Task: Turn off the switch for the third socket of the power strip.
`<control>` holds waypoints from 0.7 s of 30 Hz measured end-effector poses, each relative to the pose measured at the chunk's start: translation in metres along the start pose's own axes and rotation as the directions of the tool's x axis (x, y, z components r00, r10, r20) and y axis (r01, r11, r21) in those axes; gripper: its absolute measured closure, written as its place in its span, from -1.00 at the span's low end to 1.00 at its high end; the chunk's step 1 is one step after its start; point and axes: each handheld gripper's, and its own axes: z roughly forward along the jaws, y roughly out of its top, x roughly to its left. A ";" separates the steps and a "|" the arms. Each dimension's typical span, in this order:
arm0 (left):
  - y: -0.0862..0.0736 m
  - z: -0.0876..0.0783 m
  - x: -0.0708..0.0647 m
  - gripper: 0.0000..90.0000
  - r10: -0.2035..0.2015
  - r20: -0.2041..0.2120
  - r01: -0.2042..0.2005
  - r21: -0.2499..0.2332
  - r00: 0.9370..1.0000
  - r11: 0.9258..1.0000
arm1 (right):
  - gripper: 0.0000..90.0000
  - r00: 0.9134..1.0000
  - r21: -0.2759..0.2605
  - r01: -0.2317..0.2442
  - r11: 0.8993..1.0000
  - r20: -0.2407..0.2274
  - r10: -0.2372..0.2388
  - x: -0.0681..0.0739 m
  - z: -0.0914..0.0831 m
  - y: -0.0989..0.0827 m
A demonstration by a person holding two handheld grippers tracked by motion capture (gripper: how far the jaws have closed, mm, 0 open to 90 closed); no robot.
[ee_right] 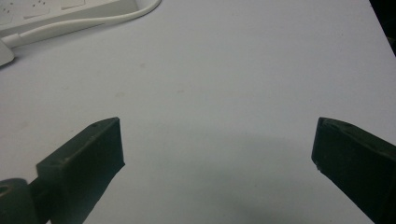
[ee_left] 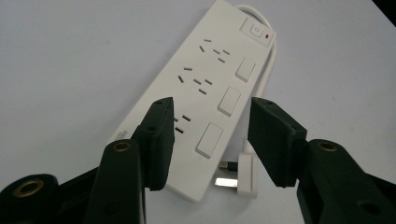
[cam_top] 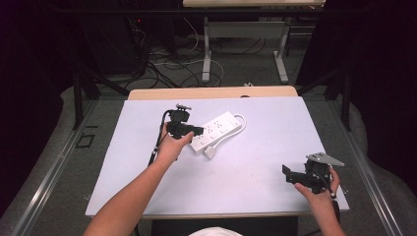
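Note:
A white power strip (cam_top: pixel 216 130) with several sockets and switches lies slantwise on the white tabletop (cam_top: pixel 255 162). Its cord (cam_top: pixel 241 120) loops round the far end and ends in a white plug (cam_top: pixel 210 152) lying by the near end. My left gripper (cam_top: pixel 199 130) hovers over that near end. In the left gripper view its jaws (ee_left: pixel 210 135) straddle the strip (ee_left: pixel 210 84) with a gap at each side, open, and the plug (ee_left: pixel 245 175) lies just below the right pad. My right gripper (cam_top: pixel 287 173) stands wide open over bare table (ee_right: pixel 217 149) at the front right.
The strip's edge and cord (ee_right: pixel 93 23) appear at the top left of the right gripper view. A wooden table edge (cam_top: pixel 211 92) runs behind the white top. Beyond it stand another table's legs (cam_top: pixel 206 54) and floor cables (cam_top: pixel 167 64).

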 end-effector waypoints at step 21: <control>0.001 0.026 -0.001 0.46 -0.081 0.016 0.079 0.131 0.997 0.988 | -0.96 1.000 0.014 -0.001 1.000 -0.009 0.001 0.000 0.001 0.000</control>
